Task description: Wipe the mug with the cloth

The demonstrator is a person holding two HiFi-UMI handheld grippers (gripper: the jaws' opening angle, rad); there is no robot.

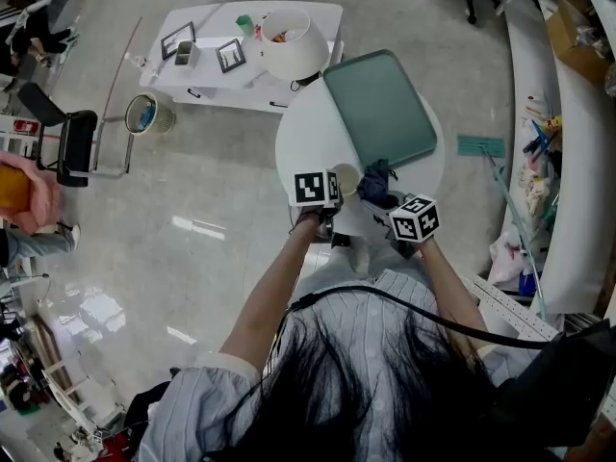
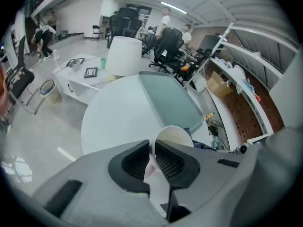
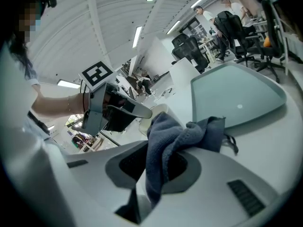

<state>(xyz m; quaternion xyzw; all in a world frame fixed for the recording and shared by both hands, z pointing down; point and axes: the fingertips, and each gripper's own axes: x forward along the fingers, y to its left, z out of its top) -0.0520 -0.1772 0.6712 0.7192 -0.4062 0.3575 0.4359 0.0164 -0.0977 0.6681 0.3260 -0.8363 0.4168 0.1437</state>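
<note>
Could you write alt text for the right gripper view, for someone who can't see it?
The right gripper clamps a dark blue-grey cloth, bunched close to a cream mug that the left gripper holds by its rim. Behind lies a green tray on a white table.

Counting from the side: one mug [image 2: 174,135], one cloth [image 3: 175,141], two grippers [image 2: 152,162] [image 3: 158,169], one tray [image 1: 380,109] lying on one round table [image 1: 303,138], two picture frames [image 1: 178,39] [image 1: 231,55], one lampshade [image 1: 295,43].

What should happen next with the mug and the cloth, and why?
Probably press the cloth, pinched in the right gripper, against the mug and rub. The left gripper clamps the mug's rim between its jaws, and the cloth hangs close beside the mug.
</note>
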